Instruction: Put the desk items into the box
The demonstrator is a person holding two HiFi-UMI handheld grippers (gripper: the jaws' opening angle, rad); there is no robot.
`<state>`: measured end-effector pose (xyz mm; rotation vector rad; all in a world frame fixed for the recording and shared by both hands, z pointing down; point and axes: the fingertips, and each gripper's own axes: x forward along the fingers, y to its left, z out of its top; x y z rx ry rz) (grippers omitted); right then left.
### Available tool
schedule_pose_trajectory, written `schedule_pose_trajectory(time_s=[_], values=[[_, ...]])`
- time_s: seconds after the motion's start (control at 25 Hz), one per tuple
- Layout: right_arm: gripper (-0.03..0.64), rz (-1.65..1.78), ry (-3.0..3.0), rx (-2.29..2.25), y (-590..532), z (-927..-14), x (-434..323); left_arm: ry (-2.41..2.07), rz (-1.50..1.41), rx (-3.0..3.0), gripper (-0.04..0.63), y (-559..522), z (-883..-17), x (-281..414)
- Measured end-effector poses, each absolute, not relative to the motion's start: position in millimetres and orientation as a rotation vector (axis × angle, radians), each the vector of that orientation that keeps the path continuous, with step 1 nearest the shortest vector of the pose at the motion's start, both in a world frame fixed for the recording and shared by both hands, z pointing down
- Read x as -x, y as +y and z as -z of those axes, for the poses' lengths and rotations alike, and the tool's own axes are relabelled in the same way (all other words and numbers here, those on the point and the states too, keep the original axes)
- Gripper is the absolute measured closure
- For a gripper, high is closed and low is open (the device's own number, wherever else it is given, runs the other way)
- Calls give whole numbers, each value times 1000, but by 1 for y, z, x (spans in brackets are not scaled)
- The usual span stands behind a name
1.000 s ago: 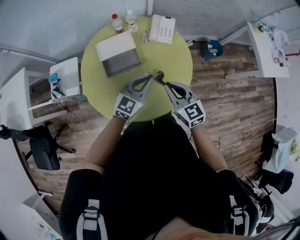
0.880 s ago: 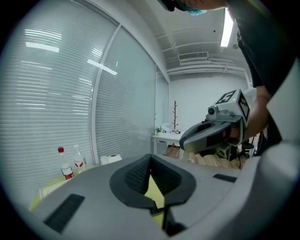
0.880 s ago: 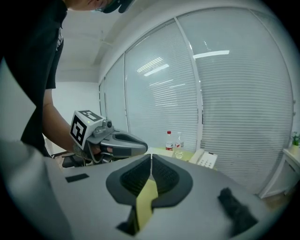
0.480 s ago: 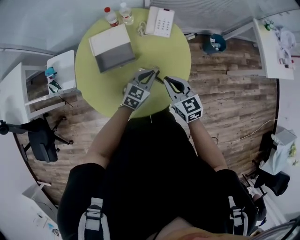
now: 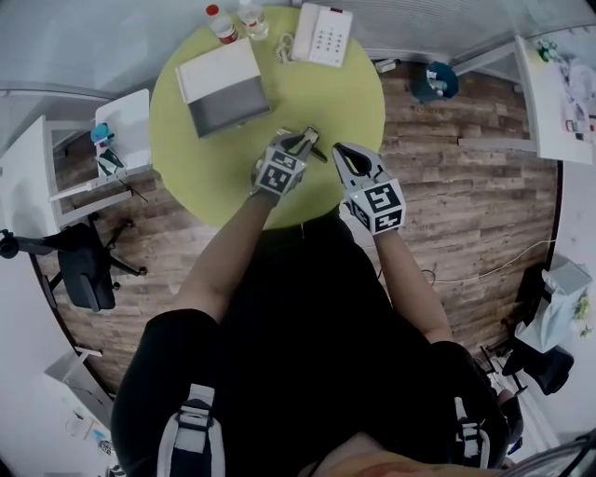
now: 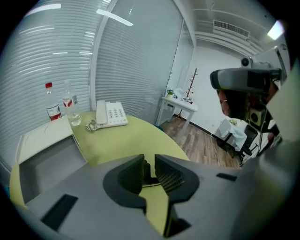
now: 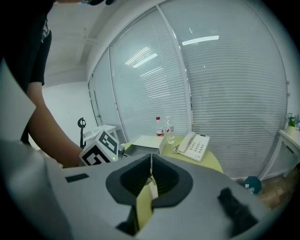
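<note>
The open box (image 5: pixel 223 93), white lid up and grey inside, stands on the round green table (image 5: pixel 354 102) at the far left. My left gripper (image 5: pixel 305 140) hovers at mid-table over a thin dark item (image 5: pixel 315 143). In the left gripper view its jaws (image 6: pixel 150 161) are opening. A narrow gap shows between them, and the dark item (image 6: pixel 149 183) lies low in it. My right gripper (image 5: pixel 337 149) is just to the right, its jaws (image 7: pixel 151 161) shut on a small pale strip (image 7: pixel 152 189).
A white desk phone (image 5: pixel 321 35) with a coiled cord and two bottles (image 5: pixel 222 23) (image 5: pixel 250 14) stand at the table's far edge behind the box. A white side desk (image 5: pixel 126 154) and an office chair (image 5: pixel 84 279) are on the left.
The two grippers' tips met at the dark item a second ago; now the right one has drawn a little away. The left gripper has turned and moved slightly right.
</note>
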<state>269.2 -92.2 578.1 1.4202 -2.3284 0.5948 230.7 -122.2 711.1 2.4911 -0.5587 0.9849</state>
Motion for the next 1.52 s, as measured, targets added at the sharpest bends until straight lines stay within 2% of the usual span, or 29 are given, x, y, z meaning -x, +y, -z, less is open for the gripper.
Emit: schedule_pose_trajectory(time_s=[0.44,0.8,1.52], values=[[598,-664,-2305,-1387,-87,-600,-271,-522,-1076,-2295,374,-126,-765,-236],[598,-691,-2279,-1393,-82,-607,-283,-553,-1189,-2237,291,-133,-786,-241],[598,-728,-2237,-1405,-80,-620,-305,-606,-1275,-2177,267,-149,-821,-253]])
